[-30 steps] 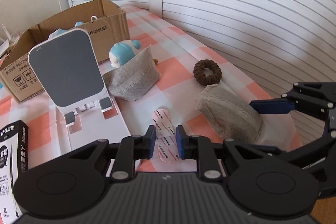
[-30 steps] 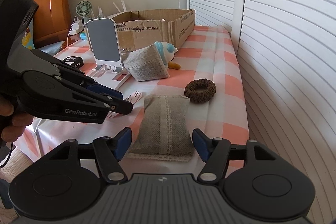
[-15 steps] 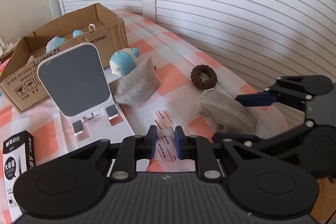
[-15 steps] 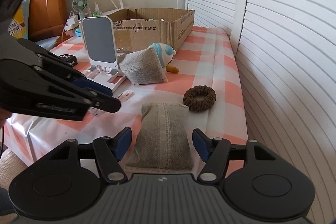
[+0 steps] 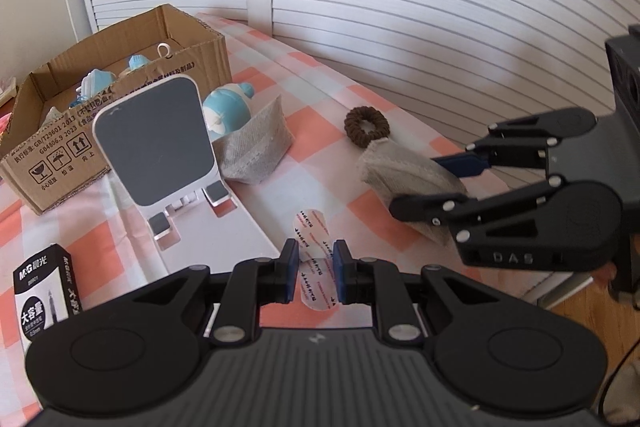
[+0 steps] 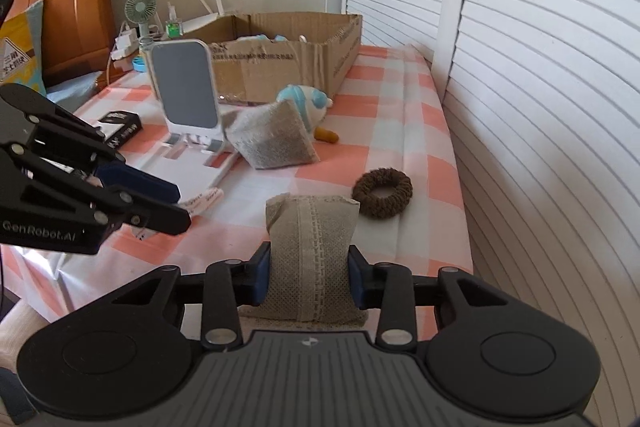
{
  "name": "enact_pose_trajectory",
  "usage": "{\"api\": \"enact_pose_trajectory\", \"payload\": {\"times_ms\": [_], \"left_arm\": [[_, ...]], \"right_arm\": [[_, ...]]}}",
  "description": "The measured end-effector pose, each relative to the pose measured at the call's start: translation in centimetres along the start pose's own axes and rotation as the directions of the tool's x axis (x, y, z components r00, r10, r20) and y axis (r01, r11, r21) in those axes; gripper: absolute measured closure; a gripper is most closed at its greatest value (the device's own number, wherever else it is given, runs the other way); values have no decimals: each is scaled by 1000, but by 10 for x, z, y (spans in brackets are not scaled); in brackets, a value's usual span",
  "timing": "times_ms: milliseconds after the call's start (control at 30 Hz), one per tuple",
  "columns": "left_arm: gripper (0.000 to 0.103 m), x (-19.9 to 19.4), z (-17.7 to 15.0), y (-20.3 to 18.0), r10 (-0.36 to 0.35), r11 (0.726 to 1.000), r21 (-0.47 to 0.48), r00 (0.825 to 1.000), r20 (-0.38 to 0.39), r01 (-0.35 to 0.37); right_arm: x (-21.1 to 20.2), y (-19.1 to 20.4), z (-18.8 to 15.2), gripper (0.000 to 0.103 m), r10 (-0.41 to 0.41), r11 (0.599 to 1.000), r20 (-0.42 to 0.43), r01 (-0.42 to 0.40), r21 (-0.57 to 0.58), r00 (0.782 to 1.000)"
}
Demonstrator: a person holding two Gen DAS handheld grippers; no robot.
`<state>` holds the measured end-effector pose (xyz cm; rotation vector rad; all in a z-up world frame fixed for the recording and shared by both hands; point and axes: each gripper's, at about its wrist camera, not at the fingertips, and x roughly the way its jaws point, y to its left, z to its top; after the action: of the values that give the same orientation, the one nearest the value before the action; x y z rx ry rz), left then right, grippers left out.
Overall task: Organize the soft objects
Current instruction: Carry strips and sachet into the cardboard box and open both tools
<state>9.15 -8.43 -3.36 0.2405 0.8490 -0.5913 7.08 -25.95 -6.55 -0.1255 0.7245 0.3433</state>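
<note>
Item: grey fabric sachet (image 6: 311, 259), lace-seamed, pillow-shaped.
Location: found at the near edge of the checked tablecloth (image 6: 416, 131), just beside a brown hair tie (image 6: 382, 193).
Right gripper (image 6: 308, 277): pads were pressed against both sides of the sachet's near half.
Left gripper (image 5: 314, 271): fingers were nearly together, a sticker strip (image 5: 311, 227) seen between them; contact could not be told.
Handling: judged light, soft, compressible, unlikely to slip; best taken across the narrow middle.
Destination: cardboard box (image 6: 288, 59) judged likely.
</note>
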Motion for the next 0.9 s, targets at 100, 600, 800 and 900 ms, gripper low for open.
{"api": "enact_pose_trajectory", "payload": {"times_ms": [100,600,800,900], "left_arm": [[87,-11,-4,4,-7,1000,6,1000,3,7],[87,-60,-27,78,95,992,-83,995,16,-93],[87,-68,-20,113,144,984,-112,989,40,-138],[87,-68,-12,130,164,980,-121,985,52,-156]], "right_arm": [[-6,6,4,61,8,1000,7,-8,-6,1000],[-10,24,33,61,-32,997,-9,31,-72,999],[0,26,59,61,-46,994,1,46,-95,999],[7,24,75,61,-41,994,8,41,-101,999]]}}
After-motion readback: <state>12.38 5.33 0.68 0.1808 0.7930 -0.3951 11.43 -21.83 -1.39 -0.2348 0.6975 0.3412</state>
